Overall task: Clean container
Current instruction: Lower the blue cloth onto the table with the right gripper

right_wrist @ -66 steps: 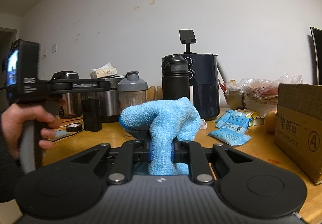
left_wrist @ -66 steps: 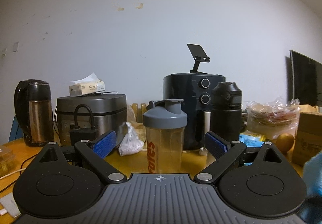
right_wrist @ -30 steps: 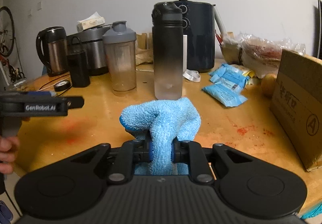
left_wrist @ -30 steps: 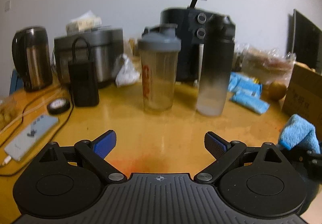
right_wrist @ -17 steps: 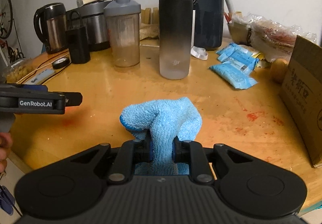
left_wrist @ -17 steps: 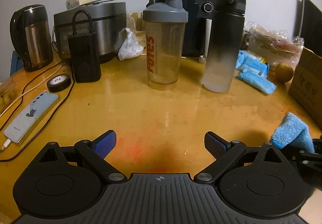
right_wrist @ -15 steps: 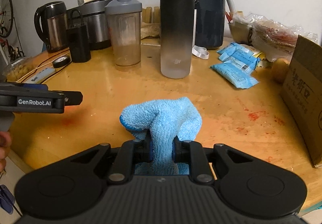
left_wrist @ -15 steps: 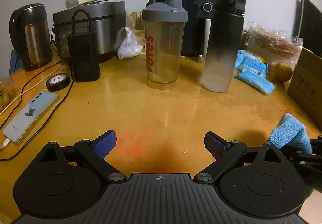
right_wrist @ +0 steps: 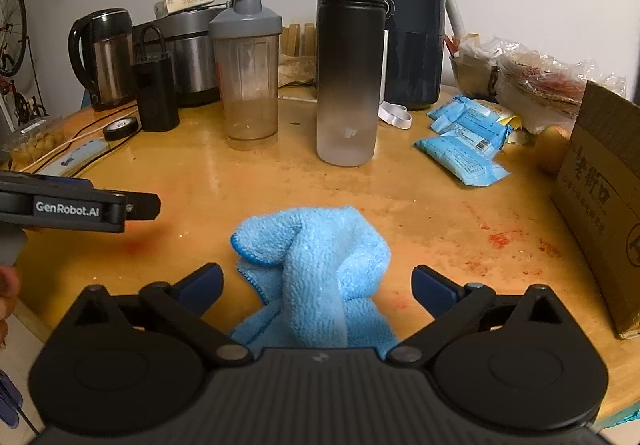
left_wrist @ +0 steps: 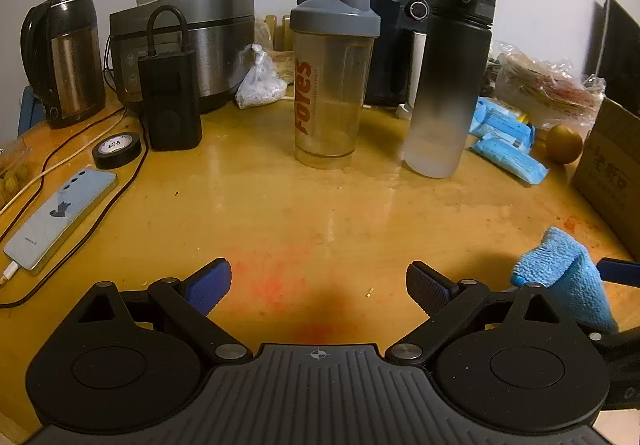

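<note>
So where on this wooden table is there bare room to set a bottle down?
Bare wood lies between the left gripper and the clear grey-lidded shaker, and between the crumpled blue cloth and the black-to-frosted bottle. The back row is crowded. The right gripper is opening, the cloth lying between its jaws.

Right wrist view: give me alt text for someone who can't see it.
The right hand-held gripper is opening, pads clear of a crumpled blue cloth lying between them on the wooden table. Beyond stand a shaker bottle and a black water bottle.
</note>
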Demonstrator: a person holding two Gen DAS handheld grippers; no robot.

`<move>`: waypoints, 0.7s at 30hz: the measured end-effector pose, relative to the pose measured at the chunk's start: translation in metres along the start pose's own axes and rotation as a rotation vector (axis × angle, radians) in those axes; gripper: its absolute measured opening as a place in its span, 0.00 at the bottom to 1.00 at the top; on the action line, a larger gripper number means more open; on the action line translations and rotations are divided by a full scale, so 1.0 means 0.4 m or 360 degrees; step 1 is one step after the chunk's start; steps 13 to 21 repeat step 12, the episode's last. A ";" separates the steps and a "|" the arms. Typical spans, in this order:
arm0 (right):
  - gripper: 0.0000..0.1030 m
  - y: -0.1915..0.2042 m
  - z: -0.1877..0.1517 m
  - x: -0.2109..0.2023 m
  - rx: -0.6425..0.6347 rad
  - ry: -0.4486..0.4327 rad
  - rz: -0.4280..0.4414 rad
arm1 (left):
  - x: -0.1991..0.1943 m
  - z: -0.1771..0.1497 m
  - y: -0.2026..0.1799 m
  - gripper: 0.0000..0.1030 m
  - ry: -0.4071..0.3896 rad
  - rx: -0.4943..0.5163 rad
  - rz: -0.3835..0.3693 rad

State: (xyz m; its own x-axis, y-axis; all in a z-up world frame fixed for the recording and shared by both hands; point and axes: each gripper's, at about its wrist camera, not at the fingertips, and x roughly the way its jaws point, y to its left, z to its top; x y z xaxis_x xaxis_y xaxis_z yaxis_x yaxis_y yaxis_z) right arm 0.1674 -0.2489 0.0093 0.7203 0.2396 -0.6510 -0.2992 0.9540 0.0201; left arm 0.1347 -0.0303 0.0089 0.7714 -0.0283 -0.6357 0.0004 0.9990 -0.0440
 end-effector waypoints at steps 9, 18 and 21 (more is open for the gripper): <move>1.00 0.000 -0.002 0.001 -0.0001 0.0001 0.0004 | -0.001 0.000 0.004 0.94 0.0009 -0.0007 0.0002; 1.00 -0.001 -0.002 0.001 -0.0001 0.0000 0.0000 | -0.004 -0.002 0.007 0.94 -0.0014 -0.0016 -0.0009; 1.00 -0.001 -0.002 0.001 -0.0001 0.0000 0.0000 | -0.004 -0.002 0.007 0.94 -0.0014 -0.0016 -0.0009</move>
